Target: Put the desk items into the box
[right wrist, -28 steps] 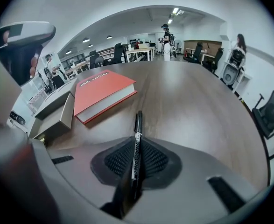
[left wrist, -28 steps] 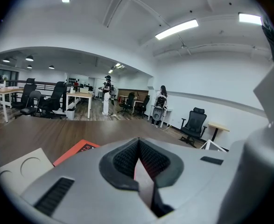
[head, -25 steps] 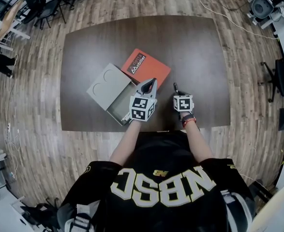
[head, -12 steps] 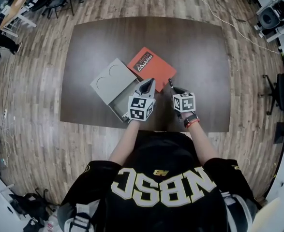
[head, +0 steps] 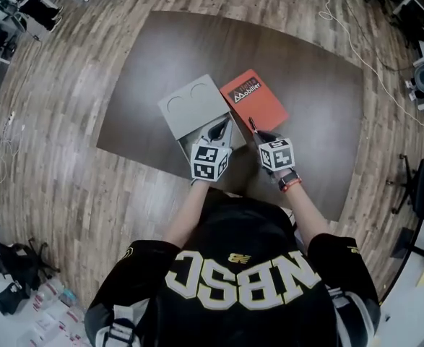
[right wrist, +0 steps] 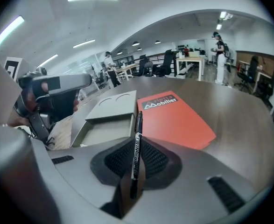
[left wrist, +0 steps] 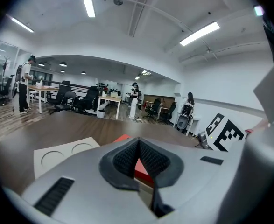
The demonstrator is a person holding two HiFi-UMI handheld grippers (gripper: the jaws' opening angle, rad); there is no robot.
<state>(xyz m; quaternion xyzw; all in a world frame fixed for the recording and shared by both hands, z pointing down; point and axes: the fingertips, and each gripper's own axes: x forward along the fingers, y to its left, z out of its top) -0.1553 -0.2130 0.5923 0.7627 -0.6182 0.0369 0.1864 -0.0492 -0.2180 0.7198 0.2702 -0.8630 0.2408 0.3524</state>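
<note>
A grey cardboard box (head: 210,137) lies on the dark table (head: 313,114), its lid (head: 192,104) with two round dents slid to the far left. A red booklet (head: 255,98) lies right beside it. My left gripper (head: 222,126) is shut and empty, hovering over the box's open part. My right gripper (head: 258,134) is shut on a black marker pen (head: 253,125), whose tip points at the booklet's near edge. In the right gripper view the pen (right wrist: 136,141) stands between the pads, with the box (right wrist: 104,129), booklet (right wrist: 176,118) and left gripper (right wrist: 83,80) ahead.
The table's near edge (head: 219,186) runs just below both grippers. Wooden floor surrounds the table, with a cable (head: 356,45) at the upper right and chairs (head: 414,186) to the right. Desks, chairs and standing people (left wrist: 135,101) fill the background of the office.
The head view has swung, so the table now sits turned. My right gripper with the pen has come closer to the booklet and box. The left gripper stays over the box.
</note>
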